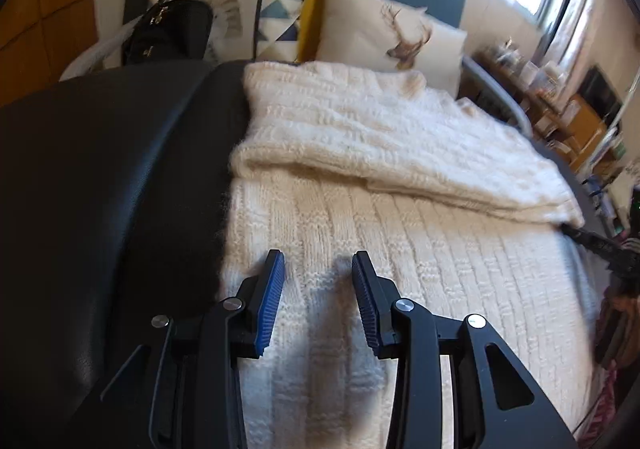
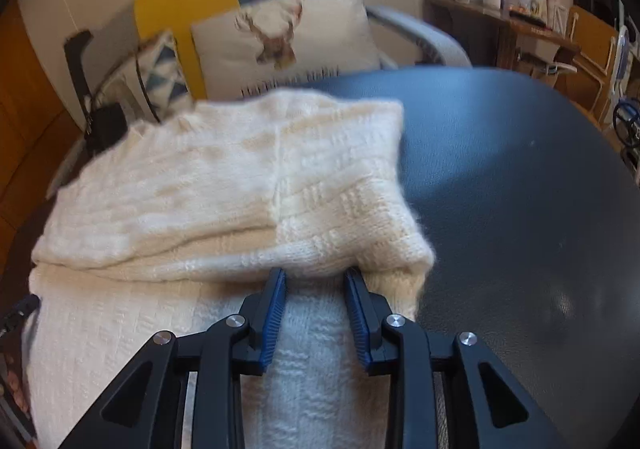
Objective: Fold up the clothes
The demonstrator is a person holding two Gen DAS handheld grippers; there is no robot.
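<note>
Sweater (image 1: 380,177), cream and thickly knitted, is spread on a dark, leather-like surface (image 1: 100,189). In the left wrist view, a part of the knit is seen laid back over the rest, so that a thick folded band (image 1: 360,129) lies across the far half while a single flat layer runs toward the camera. In the right wrist view the same doubled band is seen from the other side, with its rolled edge just ahead of the claw tips and one corner (image 2: 416,249) reaching the bare surface.

The left claw (image 1: 318,269) is held with its jaws apart above the flat near layer; nothing is gripped, and its shadow is cast on the knit. The right claw (image 2: 316,281) is also held with jaws apart, its blue pads set on either side of a ridge of knit at the folded edge; whether the wool is actually pinched cannot be told.

At least one fold can be judged made, since a doubled layer is plainly shown. The sweater is not yet a compact bundle: a broad single layer is left lying open, so further folding appears to be needed. Behind, pillows (image 1: 392,33) and a black bag (image 1: 168,33) are seen on a sofa.
</note>
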